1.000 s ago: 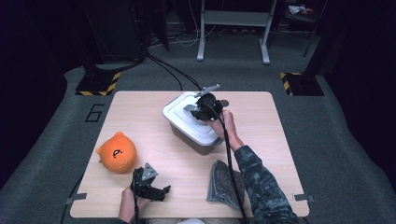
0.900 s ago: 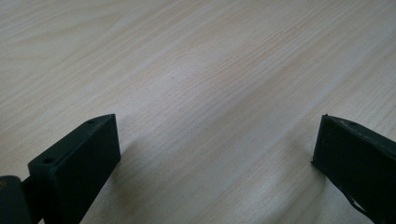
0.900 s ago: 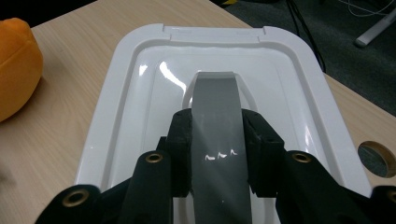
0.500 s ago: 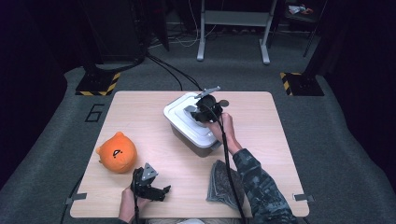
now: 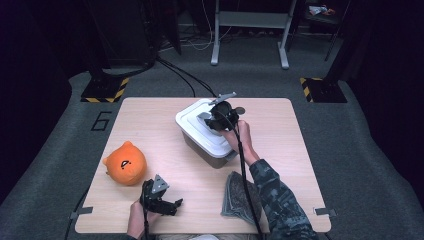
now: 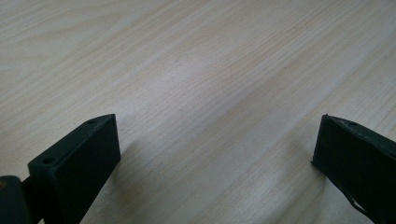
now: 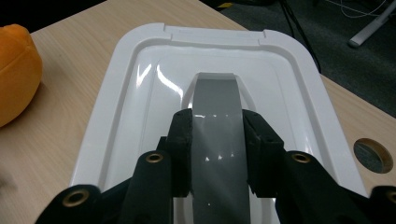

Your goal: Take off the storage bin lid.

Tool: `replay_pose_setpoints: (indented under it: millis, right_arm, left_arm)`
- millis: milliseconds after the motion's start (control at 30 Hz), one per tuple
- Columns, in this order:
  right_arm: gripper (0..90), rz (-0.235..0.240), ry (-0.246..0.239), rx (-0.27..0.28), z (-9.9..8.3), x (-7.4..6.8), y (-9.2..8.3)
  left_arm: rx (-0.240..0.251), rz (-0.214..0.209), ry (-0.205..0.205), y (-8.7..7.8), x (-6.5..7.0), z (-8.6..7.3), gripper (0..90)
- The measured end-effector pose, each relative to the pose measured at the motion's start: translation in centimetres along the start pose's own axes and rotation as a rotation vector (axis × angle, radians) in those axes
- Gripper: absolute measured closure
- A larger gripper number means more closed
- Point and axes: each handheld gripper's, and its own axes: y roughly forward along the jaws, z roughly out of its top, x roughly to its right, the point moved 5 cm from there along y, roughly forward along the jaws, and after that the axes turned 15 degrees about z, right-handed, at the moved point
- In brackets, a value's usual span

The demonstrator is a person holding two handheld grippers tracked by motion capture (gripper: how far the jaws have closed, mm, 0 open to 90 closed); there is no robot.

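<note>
Right tool — clamped across grey lid handle, handle axis running straight ahead | left tool — jaws apart, idle on tabletop, well apart from box

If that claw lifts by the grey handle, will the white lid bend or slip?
The white lid looks like stiff moulded plastic, so probably little bending. Its glossy grey handle may be slippery, though the right claw clamps both sides. It is probably light; the box might lift too if latched.
</note>
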Motion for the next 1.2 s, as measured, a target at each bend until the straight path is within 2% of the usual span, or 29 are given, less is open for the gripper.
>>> replay_pose_setpoints:
  millis: [167, 200, 267, 300, 367, 667, 767, 867, 1167, 1200]
  right_arm:
    - [66.5, -0.012, -0.008, 0.015, 0.1, 0.2, -1.0]
    - [66.5, -0.015, 0.005, 0.026, 0.2, 0.2, -1.2]
    - [66.5, -0.021, -0.01, 0.021, 0.2, 0.3, -1.7]
    - [66.5, -0.023, 0.006, 0.025, 0.2, 0.3, -1.9]
    - [66.4, -0.029, -0.01, 0.037, 0.4, 0.5, -2.4]
    - [66.4, -0.051, -0.02, 0.048, 0.6, 0.6, -4.1]
    - [66.4, -0.057, 0.0, 0.06, 0.6, 0.6, -4.8]
    - [66.4, -0.068, -0.011, 0.061, 0.7, 0.9, -5.6]
    - [66.4, -0.107, -0.003, 0.076, 0.5, 1.9, -7.7]
    - [66.4, -0.11, 0.015, 0.081, 0.5, 1.9, -7.8]
  left_arm:
    - [0.002, 0.0, -0.008, 0.0, 0.0, 0.0, 0.2]
    - [0.002, 0.0, -0.008, 0.0, 0.0, 0.0, 0.1]
    - [0.002, 0.0, -0.007, 0.0, 0.0, 0.0, 0.2]
    - [0.002, 0.001, -0.007, 0.0, 0.0, 0.0, 0.2]
    - [-0.002, 0.001, -0.006, 0.0, 0.0, 0.0, 0.1]
    - [0.0, 0.001, -0.011, 0.0, 0.0, 0.0, 0.1]
    - [-0.002, 0.001, -0.007, 0.0, 0.0, 0.0, 0.1]
    - [-0.003, 0.001, -0.007, 0.0, 0.0, 0.0, 0.1]
    - [-0.004, 0.001, -0.007, 0.0, 0.0, 0.0, 0.1]
    - [-0.004, 0.001, -0.007, 0.0, 0.0, 0.0, 0.1]
